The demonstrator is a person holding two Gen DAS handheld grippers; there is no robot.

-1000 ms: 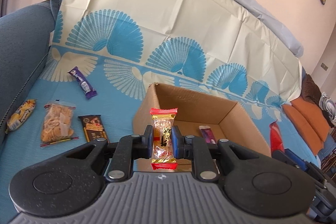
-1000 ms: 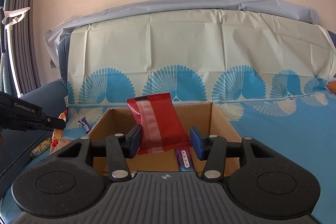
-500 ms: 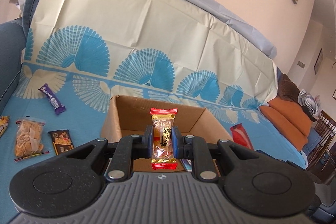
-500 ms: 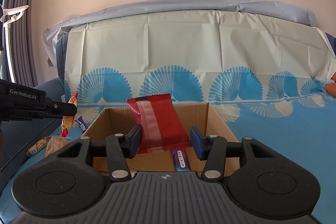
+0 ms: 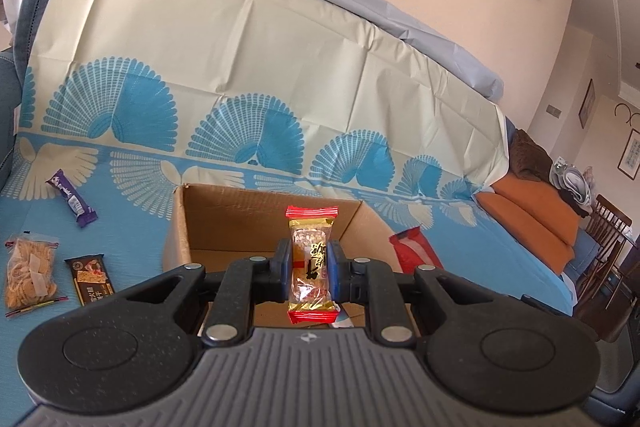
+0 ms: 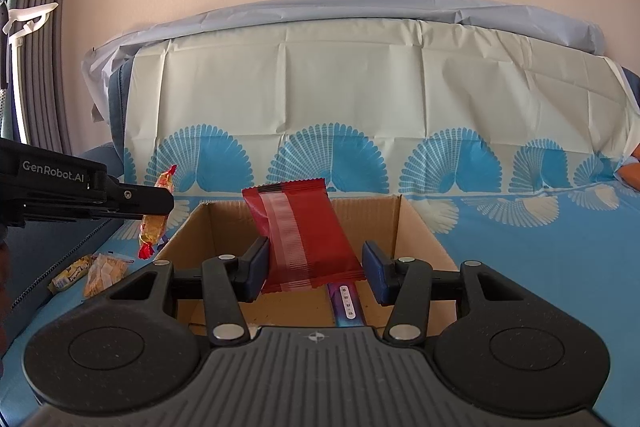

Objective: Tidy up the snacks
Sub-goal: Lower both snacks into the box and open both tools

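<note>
a gold snack packet with red crimped ends (image 5: 311,269) stands upright, clamped between the pads of the left gripper (image 5: 310,270), over the near left edge of the open cardboard box (image 5: 224,215). the right gripper (image 6: 315,269) is clenched on a tilted red wrapper (image 6: 308,239), held above the box's inside, where a purple bar (image 6: 347,303) lies on the floor. the box sits on a blue and cream fan-patterned cloth (image 5: 240,75). left of it lie a purple wrapped bar (image 5: 72,198), a dark brown packet (image 5: 91,279) and a clear bag of crisps (image 5: 29,275); a yellow packet (image 6: 70,273) lies further left.
</note>
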